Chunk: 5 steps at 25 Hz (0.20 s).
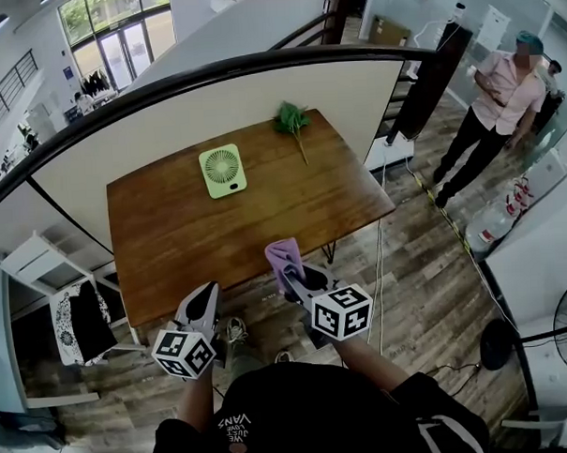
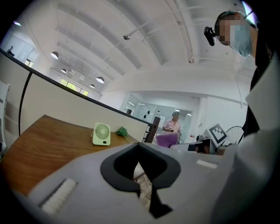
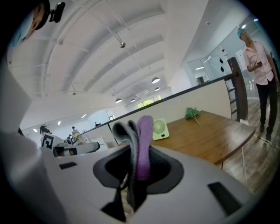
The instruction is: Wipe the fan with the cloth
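A small light-green fan [image 1: 223, 170] stands on the wooden table [image 1: 199, 234] toward its far side; it also shows in the left gripper view as the fan [image 2: 101, 134] and in the right gripper view as the fan [image 3: 160, 129]. My right gripper [image 1: 295, 272] is shut on a folded purple and grey cloth [image 1: 284, 256], which sticks up between its jaws as the cloth [image 3: 139, 148]. It hovers at the table's near edge. My left gripper [image 1: 208, 297] is shut and empty, just off that near edge, left of the right one.
A green leafy sprig [image 1: 292, 121] lies at the table's far right. A curved partition with a black rail [image 1: 258, 67] backs the table. A person [image 1: 494, 108] stands at the right. A white rack [image 1: 57, 306] is left of the table, a floor fan [image 1: 565, 326] at the right edge.
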### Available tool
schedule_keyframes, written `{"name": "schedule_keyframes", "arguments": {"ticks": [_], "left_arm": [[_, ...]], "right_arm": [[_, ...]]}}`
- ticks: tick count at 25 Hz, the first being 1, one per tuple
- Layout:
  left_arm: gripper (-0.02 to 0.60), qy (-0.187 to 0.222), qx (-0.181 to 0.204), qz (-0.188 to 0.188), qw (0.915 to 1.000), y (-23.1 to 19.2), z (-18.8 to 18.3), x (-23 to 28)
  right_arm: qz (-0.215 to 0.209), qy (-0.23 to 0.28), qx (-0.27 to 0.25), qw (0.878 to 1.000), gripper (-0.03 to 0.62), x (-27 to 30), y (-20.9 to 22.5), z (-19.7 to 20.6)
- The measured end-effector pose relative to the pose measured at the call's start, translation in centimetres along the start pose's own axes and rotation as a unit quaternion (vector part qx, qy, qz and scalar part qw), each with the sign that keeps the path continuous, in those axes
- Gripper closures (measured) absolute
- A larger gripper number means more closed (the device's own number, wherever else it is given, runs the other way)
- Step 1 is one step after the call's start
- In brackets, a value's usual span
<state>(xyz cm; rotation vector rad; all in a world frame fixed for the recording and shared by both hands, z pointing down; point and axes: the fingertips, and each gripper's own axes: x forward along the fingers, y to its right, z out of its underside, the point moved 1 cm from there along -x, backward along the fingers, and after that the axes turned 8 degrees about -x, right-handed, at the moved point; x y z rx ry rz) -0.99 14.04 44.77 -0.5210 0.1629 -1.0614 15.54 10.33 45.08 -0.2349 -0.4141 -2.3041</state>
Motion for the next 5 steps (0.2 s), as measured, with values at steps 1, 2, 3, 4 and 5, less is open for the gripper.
{"name": "schedule_keyframes", "arguments": {"ticks": [1,2,3,4,5], "left_arm": [[0.571,-0.001,0.000,-0.002,1.0000,-0.04,0.02,0.04],[0.569,-0.001,0.000,-0.003,1.0000,-0.06,0.03,0.11],[0.570,0.000,0.000,-0.003,1.0000,-0.06,0.03,0.19],[0.569,0.000,0.000,-0.003,1.0000,-0.05,0.03,0.28],[0.570,0.000,0.000,-0.003,1.0000,-0.04,0.03,0.38]], "right_arm": [[0.000,0.001,0.001,1.000,0.493,0.02,0.08,-0.02],[0.000,0.001,0.001,1.000,0.493,0.05,0.17,-0.06],[0.000,0.002,0.001,1.000,0.493,0.08,0.26,-0.10],[-0.001,0.003,0.001,1.000,0.493,0.12,0.36,-0.13],[-0.001,0.003,0.002,1.000,0.493,0.15,0.46,-0.16]]}}
